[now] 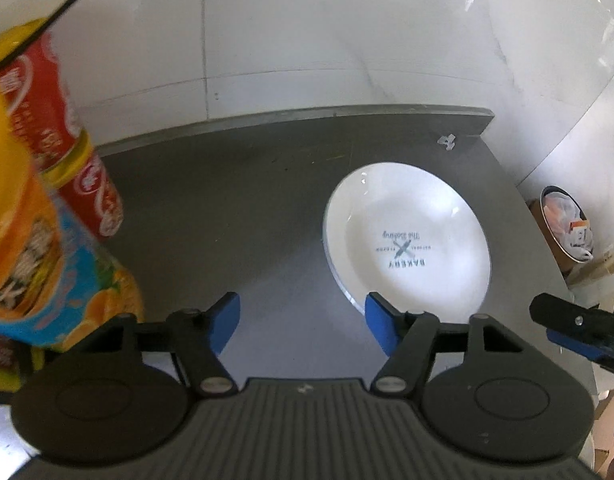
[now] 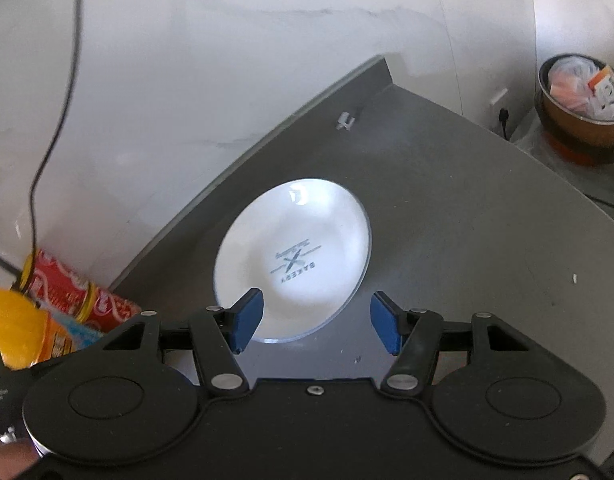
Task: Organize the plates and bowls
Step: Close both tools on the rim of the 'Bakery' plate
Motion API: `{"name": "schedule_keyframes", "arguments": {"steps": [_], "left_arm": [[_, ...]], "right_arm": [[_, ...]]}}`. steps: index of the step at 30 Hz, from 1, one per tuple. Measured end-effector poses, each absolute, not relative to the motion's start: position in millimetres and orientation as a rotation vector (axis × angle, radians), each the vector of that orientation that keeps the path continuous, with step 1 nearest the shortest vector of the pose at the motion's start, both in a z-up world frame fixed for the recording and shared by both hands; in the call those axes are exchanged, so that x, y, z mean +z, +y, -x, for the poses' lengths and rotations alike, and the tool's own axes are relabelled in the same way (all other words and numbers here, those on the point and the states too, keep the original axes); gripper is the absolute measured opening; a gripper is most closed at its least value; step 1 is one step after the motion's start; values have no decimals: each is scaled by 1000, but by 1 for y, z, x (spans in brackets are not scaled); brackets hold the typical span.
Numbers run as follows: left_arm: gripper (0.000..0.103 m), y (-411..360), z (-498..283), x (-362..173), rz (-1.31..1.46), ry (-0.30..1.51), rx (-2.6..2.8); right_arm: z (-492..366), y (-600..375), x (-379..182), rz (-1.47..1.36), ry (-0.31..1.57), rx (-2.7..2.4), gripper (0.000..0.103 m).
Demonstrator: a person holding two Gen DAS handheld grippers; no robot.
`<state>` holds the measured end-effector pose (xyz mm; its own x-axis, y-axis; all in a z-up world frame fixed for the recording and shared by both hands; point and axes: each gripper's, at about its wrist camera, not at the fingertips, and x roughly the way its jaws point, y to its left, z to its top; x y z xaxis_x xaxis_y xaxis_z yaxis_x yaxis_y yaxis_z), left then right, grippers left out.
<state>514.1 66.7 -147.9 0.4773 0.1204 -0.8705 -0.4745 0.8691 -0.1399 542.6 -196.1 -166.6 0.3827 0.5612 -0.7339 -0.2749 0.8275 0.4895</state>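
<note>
A white plate (image 1: 407, 236) with a grey "BAKERY" print lies flat on the grey table (image 1: 235, 216), near its far right corner. It seems to rest on at least one more plate, judging by the layered rim at its left. My left gripper (image 1: 303, 326) is open above the table, its right pad just over the plate's near left rim. In the right wrist view the same plate (image 2: 293, 256) lies ahead, and my right gripper (image 2: 317, 322) is open with the plate's near edge between its blue pads. The right gripper's finger (image 1: 575, 326) shows at the far right of the left wrist view.
Red cans (image 1: 71, 148) and an orange drink bottle (image 1: 39, 248) stand at the table's left, close to my left gripper. A black cable (image 2: 55, 120) hangs down the white wall. A bin of rubbish (image 2: 583, 96) sits on the floor beyond the table's right edge.
</note>
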Motion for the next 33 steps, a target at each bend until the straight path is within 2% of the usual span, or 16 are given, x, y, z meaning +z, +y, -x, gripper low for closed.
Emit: {"name": "schedule_keyframes", "arguments": {"steps": [12, 14, 18, 21, 23, 26, 30, 33], "left_arm": [[37, 69, -565, -181, 458, 1049, 393], [31, 68, -569, -188, 459, 1066, 408], [25, 68, -574, -195, 467, 1068, 420], [20, 70, -577, -200, 483, 1076, 440], [18, 71, -580, -204, 489, 1082, 439], [15, 73, -580, -206, 504, 1059, 450], [12, 74, -580, -206, 509, 1056, 448], [12, 73, -580, -205, 501, 1055, 449]], "right_arm": [[-599, -184, -208, -376, 1196, 529, 58], [-603, -183, -214, -377, 1219, 517, 54], [-610, -183, -222, -382, 1243, 508, 50], [-614, -183, -227, -386, 1260, 500, 40], [-619, -180, -232, -382, 1271, 496, 32], [-625, -175, -237, -369, 1286, 497, 28], [-630, -163, -241, -345, 1313, 504, 27], [-631, -153, -245, -302, 1330, 514, 19]]}}
